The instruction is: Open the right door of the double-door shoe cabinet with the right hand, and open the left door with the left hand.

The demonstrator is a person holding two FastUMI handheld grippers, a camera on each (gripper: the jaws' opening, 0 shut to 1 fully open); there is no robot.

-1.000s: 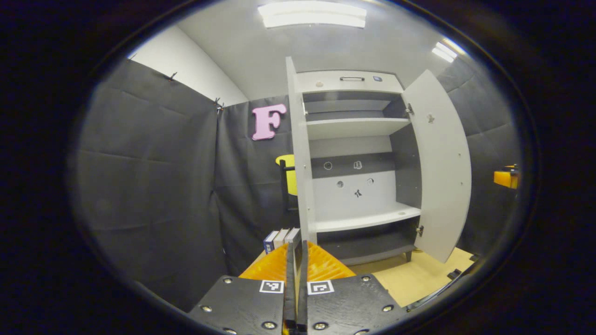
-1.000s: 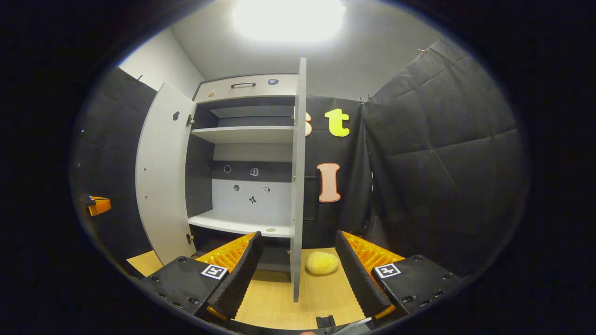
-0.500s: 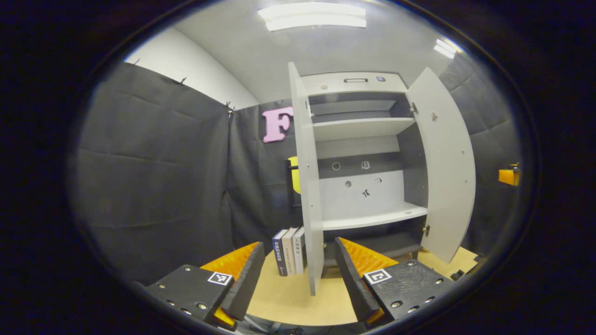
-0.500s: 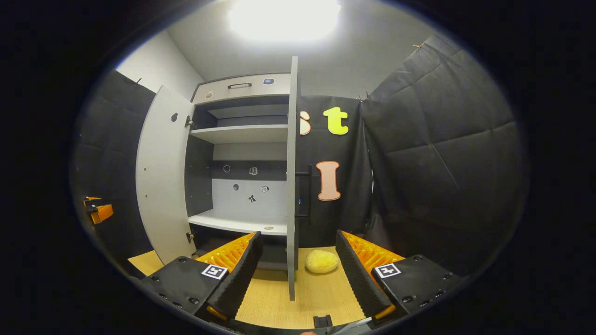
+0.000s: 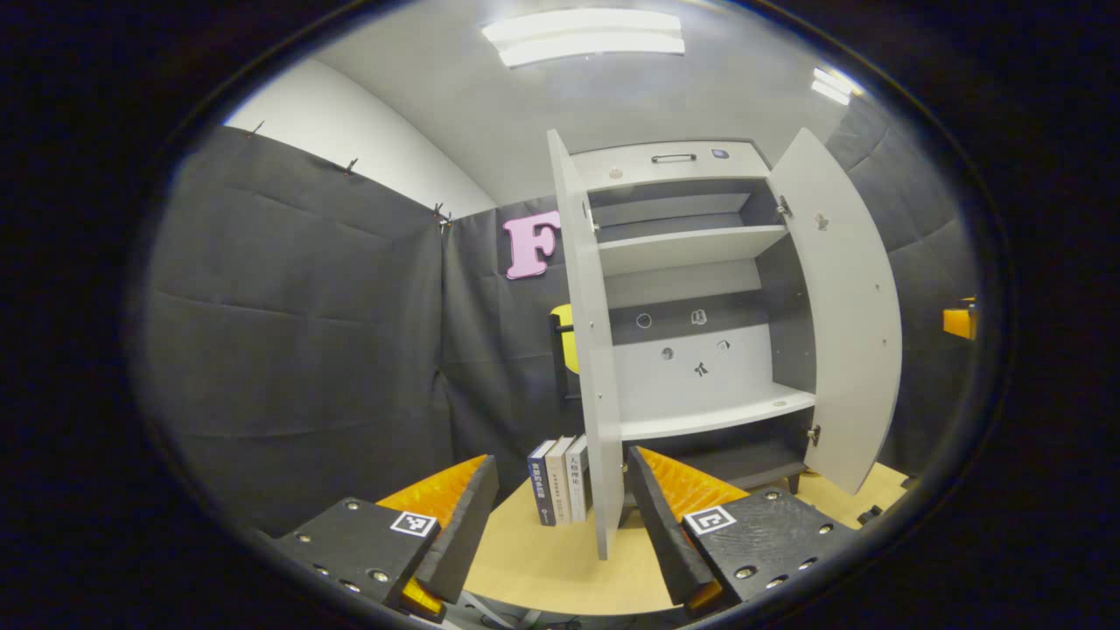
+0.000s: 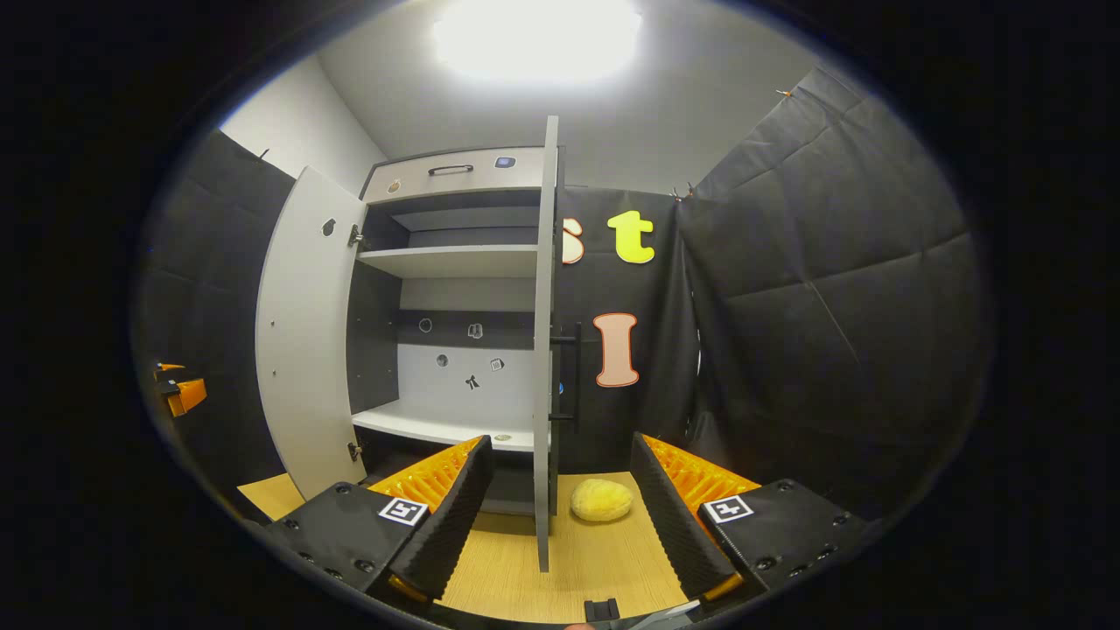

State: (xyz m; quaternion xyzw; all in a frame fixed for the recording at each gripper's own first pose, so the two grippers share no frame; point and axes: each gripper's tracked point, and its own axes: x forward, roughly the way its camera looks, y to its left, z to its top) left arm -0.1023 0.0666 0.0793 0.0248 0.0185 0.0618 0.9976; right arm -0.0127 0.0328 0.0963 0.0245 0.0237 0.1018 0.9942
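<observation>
Shoe cabinet stands with both doors swung wide

Shoe cabinet [image 5: 691, 289] sits at the far edge of the pale wooden tabletop [image 5: 542, 560], against the black cloth wall, its shelves bare to view. In the left gripper view the left door [image 5: 595, 367] stands edge-on, straight out from the cabinet front, its lower end reaching down between the spread fingers of the left claw [image 5: 560, 525]. Neither finger touches the door; the claw is apart and holds nothing. Three upright books [image 5: 560, 479] stand on the tabletop just beside that door, on its outer side.

In the right gripper view the right door [image 6: 544, 350] is likewise edge-on, a dark bar handle on its outer face. Its bottom edge hangs between the fingers of the right claw [image 6: 560, 525], which is apart and clear of the door. A yellow plush lump [image 6: 601, 500] lies on the tabletop just beside the door, near the cabinet's foot. The other door [image 6: 306, 332] swings wide at the far side.
</observation>
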